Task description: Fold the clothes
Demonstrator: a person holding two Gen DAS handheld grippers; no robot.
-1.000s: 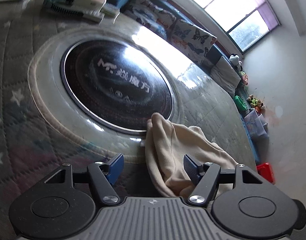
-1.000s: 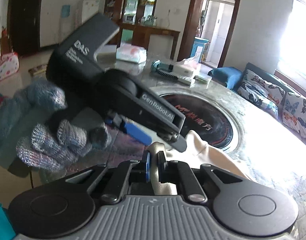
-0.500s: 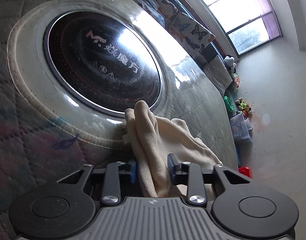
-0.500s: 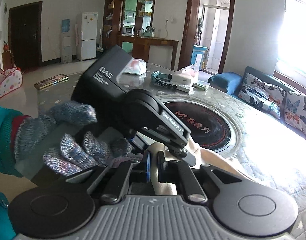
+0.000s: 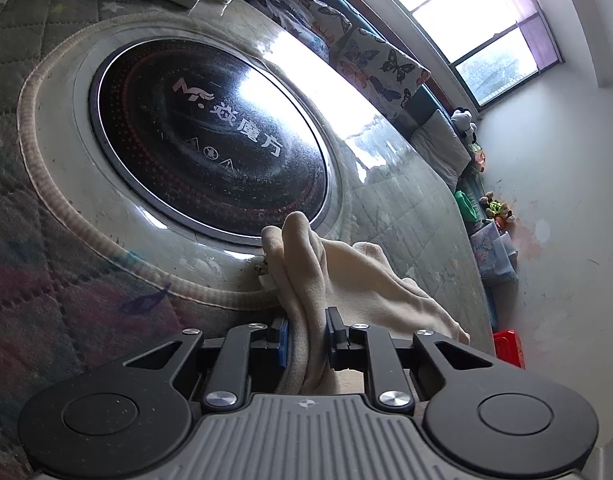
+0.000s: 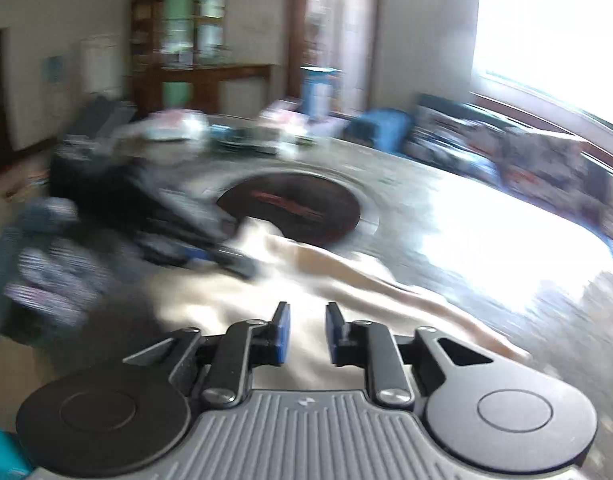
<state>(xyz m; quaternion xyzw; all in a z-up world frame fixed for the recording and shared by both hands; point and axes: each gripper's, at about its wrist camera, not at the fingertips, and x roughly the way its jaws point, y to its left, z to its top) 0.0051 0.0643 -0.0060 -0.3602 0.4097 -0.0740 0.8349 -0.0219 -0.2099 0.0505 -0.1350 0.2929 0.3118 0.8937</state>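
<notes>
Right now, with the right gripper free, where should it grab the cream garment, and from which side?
Probably the loose flat edge of the cream garment trailing right, away from the bunched fold the left gripper pinches. The right gripper is open above the cloth; come in low from the right, along the table.

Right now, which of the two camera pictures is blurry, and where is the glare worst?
Left wrist view: sharp; the left claw pinches the cream cloth, window glare streaks across the black glass disc and the table. Right wrist view: smeared by motion; the right claw stands apart over the cloth, and the window is blown out white.
</notes>
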